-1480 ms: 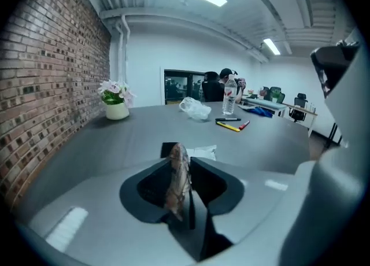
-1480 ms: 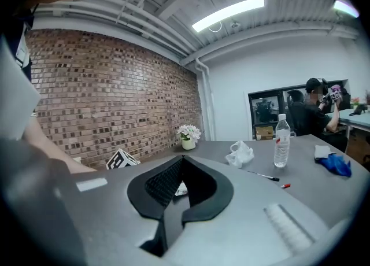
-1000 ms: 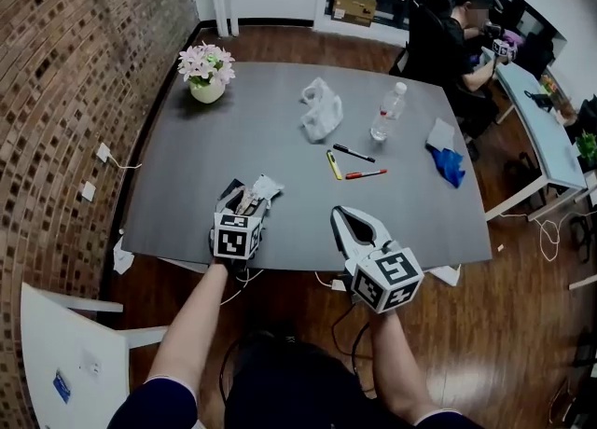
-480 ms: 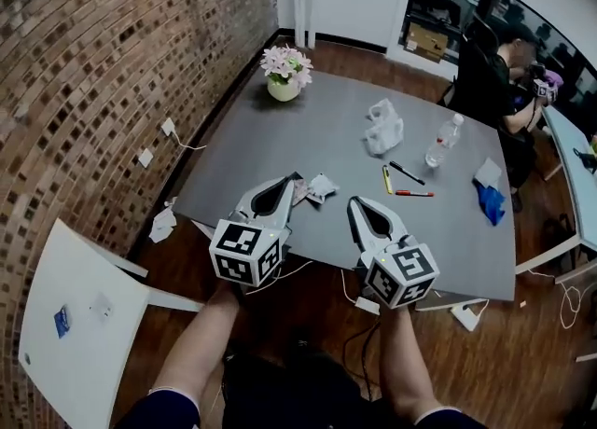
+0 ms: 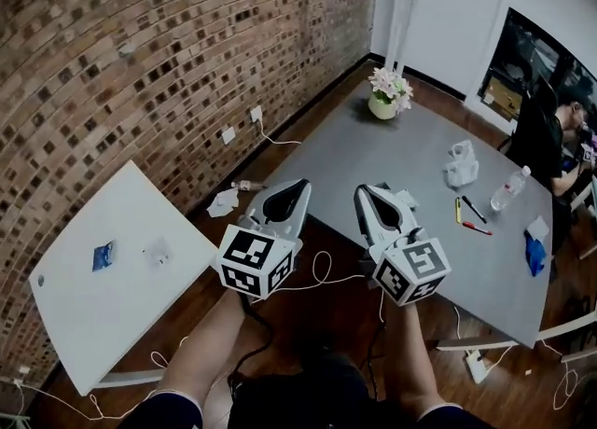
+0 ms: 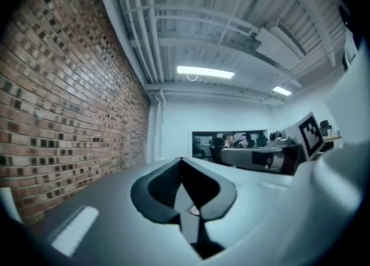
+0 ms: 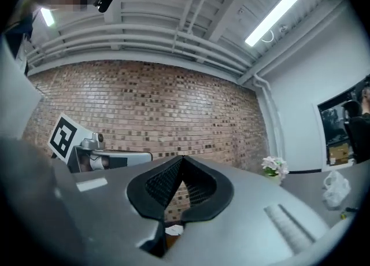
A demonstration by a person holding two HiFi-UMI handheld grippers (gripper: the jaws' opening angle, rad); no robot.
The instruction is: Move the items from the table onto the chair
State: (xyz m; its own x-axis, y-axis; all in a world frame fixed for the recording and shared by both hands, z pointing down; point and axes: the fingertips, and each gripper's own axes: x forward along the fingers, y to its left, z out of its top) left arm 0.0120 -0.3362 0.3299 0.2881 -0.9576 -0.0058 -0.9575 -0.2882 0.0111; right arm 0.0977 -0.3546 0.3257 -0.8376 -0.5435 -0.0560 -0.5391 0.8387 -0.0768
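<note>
1. Left gripper view: the left gripper (image 6: 181, 159) has its jaws tip to tip with nothing between them. Past them are only the wall, the ceiling and a far window.
2. The right gripper (image 7: 182, 158) is likewise closed on nothing. Its view looks along the wall to the flowers (image 7: 273, 165) and the bag (image 7: 335, 187).
3. Only the head view gives the layout. Both grippers hang over the floor, between the chair (image 5: 93, 315) and the table (image 5: 373, 152).
4. The things to move all lie on the table, well apart from either gripper: bag, bottle (image 5: 508, 189), pens (image 5: 473, 217) and cloth (image 5: 534, 255).
5. The chair already bears a blue packet (image 5: 103, 255) and a small white thing I cannot identify.
6. Handling, as I judge it:
   - The bag is light and limp, so pinch a bunched fold.
   - The bottle is smooth and round and could slip, so clamp its body midway.
   - The pens are stiff and thin and may roll, so nip across the barrel.
   - The cloth is soft and can be taken anywhere.
</note>
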